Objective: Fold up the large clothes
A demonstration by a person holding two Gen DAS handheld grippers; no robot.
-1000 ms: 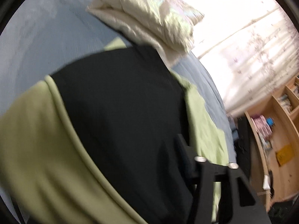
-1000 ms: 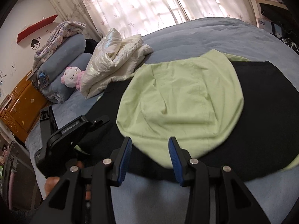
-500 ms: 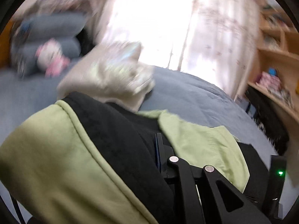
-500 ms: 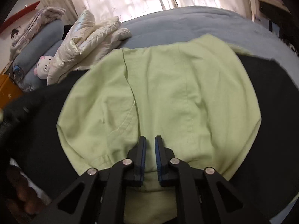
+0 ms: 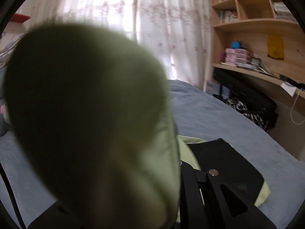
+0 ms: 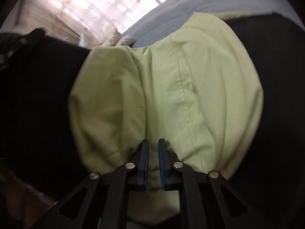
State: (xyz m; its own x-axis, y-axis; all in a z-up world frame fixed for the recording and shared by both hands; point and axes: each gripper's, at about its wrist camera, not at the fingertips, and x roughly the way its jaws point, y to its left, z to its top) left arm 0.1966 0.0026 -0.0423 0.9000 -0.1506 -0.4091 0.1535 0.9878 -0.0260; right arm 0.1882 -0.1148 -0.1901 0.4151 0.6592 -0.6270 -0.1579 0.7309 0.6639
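My right tongs (image 6: 153, 160) are clenched on the near edge of the green-and-black garment (image 6: 171, 87); green cloth is pinched between the blue pads (image 6: 161, 164), which sit almost together. The garment lies spread on the blue bed (image 6: 190, 7), green panel in the middle, black cloth to left and right of it. Far left in the right wrist view, a black piece of my left tongs (image 6: 22, 42) pokes up over the black cloth, blurred.

Left wrist view: a big fold of the garment (image 5: 85, 114), green side facing the lens, hangs right in front of the camera and covers most of the left half. Only the right finger (image 5: 192, 187) of my left tongs shows, pressed against the cloth; the other is hidden, so I cannot tell whether they are clenched. More of the garment, black with a green edge, lies on the bed (image 5: 219, 118) near right. Curtains (image 5: 162, 28) far behind, wooden bookshelf (image 5: 247, 19) far right, white padded bedding (image 6: 118, 38) on the far bed.
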